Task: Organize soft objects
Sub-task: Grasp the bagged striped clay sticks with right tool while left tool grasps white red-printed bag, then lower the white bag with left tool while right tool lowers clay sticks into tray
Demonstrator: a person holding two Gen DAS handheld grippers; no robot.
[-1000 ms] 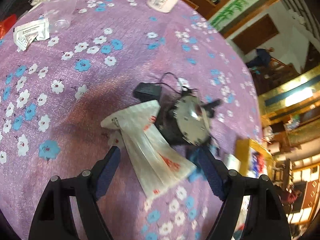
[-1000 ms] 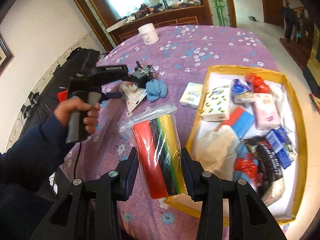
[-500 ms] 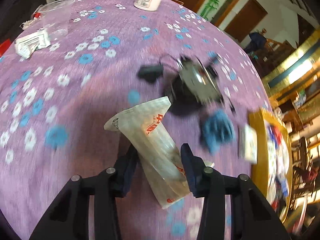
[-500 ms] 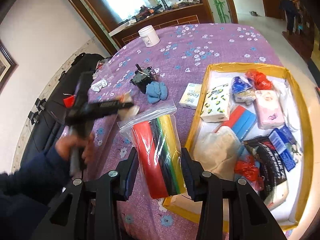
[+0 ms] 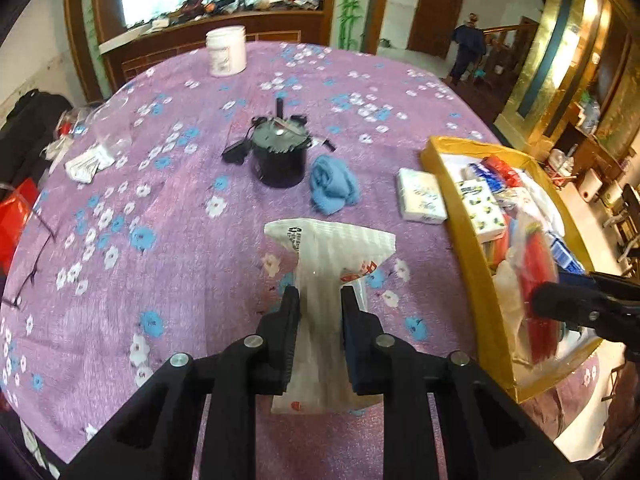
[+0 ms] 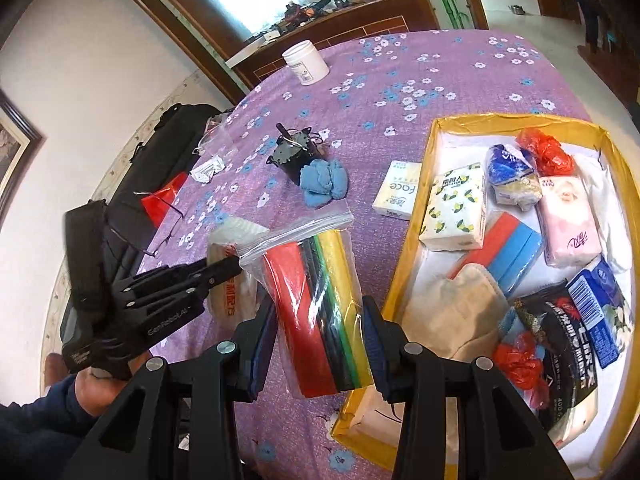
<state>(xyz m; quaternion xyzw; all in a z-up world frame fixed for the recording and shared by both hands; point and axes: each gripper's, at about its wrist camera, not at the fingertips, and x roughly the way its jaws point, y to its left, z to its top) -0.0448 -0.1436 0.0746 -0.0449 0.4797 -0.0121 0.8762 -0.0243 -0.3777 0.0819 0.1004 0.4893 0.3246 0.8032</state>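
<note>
My left gripper (image 5: 320, 296) is shut on a white plastic packet (image 5: 328, 248) with red print and holds it up over the purple flowered tablecloth (image 5: 180, 240). The right wrist view shows that left gripper (image 6: 224, 270) and its packet (image 6: 230, 304) at the left. My right gripper (image 6: 319, 308) is shut on a clear zip bag (image 6: 320, 280) of red, black, green and yellow strips, near the yellow tray (image 6: 412, 216). A blue cloth (image 5: 332, 184) and a tissue pack (image 5: 422, 196) lie on the table. The tray holds several soft packs.
A black round device (image 5: 280, 152) with a cord stands beside the blue cloth. A white jar (image 5: 226, 54) sits at the far edge. Clear plastic and paper slips (image 5: 88, 160) lie at the left. Spectacles (image 6: 160, 224) and a black bag (image 6: 160, 152) are by the table's left edge.
My left gripper has shut on the white packet, lifted it off the cloth and swung it toward the tray side. The right gripper has kept its grip on the zip bag, barely shifting.
</note>
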